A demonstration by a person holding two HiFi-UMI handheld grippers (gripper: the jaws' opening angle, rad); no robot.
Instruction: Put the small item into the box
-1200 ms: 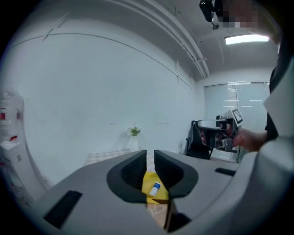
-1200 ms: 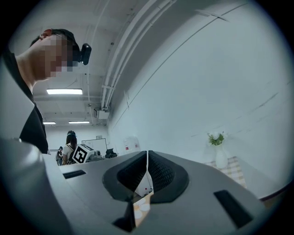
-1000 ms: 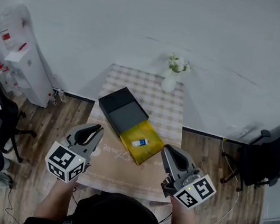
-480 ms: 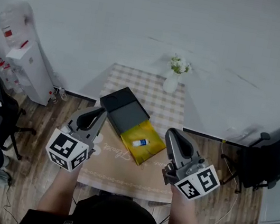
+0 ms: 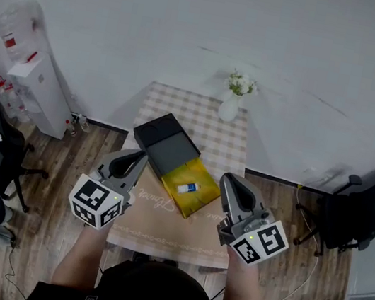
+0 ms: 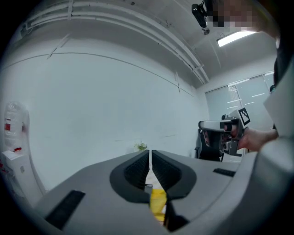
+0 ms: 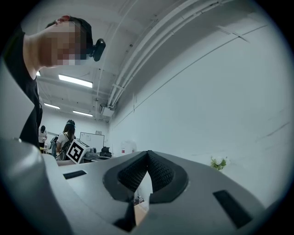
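- Left gripper (image 5: 137,160) shifted right toward table (image 5: 159,228); empty jaws just closing, now drawn together.
- Right gripper (image 5: 229,183) held closed, empty.
- Table script (image 5: 160,204) unreadable.
- Small item (image 5: 188,188) laid on yellow tray (image 5: 197,199) touching black box (image 5: 163,145).

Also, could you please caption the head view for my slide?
Left gripper, jaws just closed further, and right gripper flank a small bottle on yellow tray beside dark box.

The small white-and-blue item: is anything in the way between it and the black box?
Nothing visible does. The small item lies uncovered on the yellow surface, right beside the black box, whose grey inside looks empty.
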